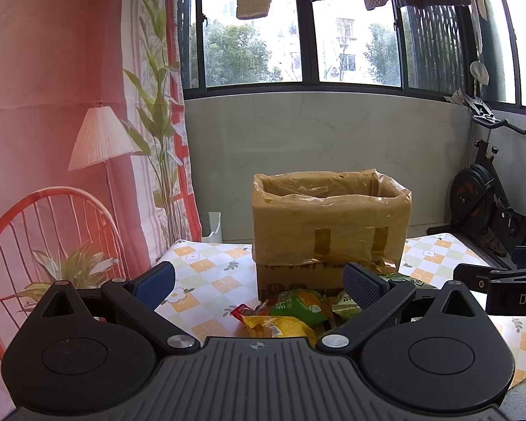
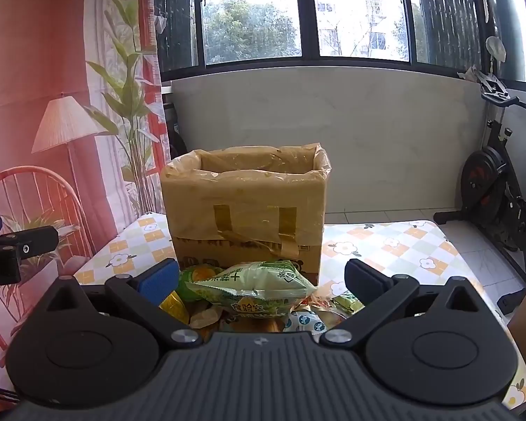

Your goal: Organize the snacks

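Lying below spread jaws: snack packets (image 2: 252,289)

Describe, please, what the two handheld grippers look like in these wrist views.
Both match: the left gripper and the right gripper have a ribbed grey body, black linkage arms with silver pivot bolts, round black side housings, and blue textured pads on the fingers. Seen from the other view, each carries partly cut-off white lettering on its black side.
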Available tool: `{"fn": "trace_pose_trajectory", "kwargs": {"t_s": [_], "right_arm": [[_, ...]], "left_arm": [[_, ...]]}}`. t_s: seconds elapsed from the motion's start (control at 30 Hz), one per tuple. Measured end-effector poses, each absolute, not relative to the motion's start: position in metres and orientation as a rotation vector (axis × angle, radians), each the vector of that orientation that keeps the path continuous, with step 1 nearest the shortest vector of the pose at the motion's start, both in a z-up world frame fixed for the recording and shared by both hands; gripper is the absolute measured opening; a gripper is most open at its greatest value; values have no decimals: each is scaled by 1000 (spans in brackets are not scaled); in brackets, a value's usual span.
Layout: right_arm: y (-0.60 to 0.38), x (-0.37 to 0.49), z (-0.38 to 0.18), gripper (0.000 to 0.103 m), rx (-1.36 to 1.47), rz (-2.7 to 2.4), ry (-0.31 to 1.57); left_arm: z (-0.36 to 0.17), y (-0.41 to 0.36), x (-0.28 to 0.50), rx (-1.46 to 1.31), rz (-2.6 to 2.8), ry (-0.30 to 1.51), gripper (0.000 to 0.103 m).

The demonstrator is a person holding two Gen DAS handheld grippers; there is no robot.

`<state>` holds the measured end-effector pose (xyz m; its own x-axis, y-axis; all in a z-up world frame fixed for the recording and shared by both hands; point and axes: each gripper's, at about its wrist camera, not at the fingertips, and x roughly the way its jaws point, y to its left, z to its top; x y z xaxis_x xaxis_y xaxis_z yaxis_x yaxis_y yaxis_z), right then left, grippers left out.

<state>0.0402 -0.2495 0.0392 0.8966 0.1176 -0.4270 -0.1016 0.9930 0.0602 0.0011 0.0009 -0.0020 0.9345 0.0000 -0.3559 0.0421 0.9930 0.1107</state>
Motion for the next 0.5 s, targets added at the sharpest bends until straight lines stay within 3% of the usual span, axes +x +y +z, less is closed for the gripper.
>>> {"fn": "trace_pose_trajectory", "kwargs": {"t_s": [0.5], "right_arm": [[-251,42,36,102,44,112,449]], "left_arm": [[-4,0,0,113,-21,363,103]]}}
